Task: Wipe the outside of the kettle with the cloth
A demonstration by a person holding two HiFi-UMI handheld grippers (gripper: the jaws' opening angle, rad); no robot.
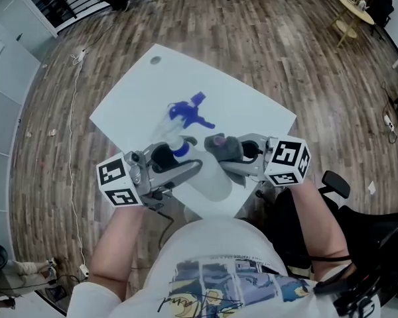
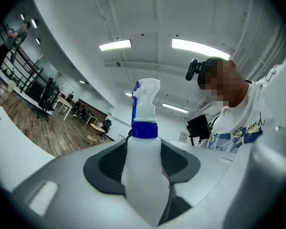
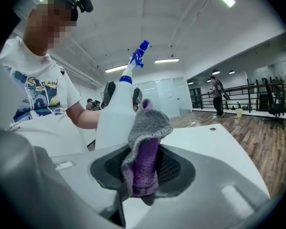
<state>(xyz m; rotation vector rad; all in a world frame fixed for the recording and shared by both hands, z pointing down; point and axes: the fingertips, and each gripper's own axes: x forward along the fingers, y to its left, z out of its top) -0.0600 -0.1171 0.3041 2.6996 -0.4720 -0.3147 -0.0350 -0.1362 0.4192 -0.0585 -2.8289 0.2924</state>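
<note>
1. A white plastic spray bottle [image 2: 142, 161] with a blue collar and a blue trigger is clamped at its shoulder, just below the collar, between the jaws of the left gripper [image 1: 169, 156]. In the head view its spray head points away from the person and its base points toward them.
2. A small fluffy cloth [image 3: 145, 151], grey outside and purple inside, is bunched and pinched between the jaws of the right gripper [image 1: 229, 148]. Its tip sticks out past the jaws, just beside the bottle's body. Whether they touch cannot be told.

left gripper [image 2: 144, 163]: grips spray bottle [image 2: 144, 128] | right gripper [image 3: 145, 170]: grips cloth [image 3: 148, 128], apparently angled down
</note>
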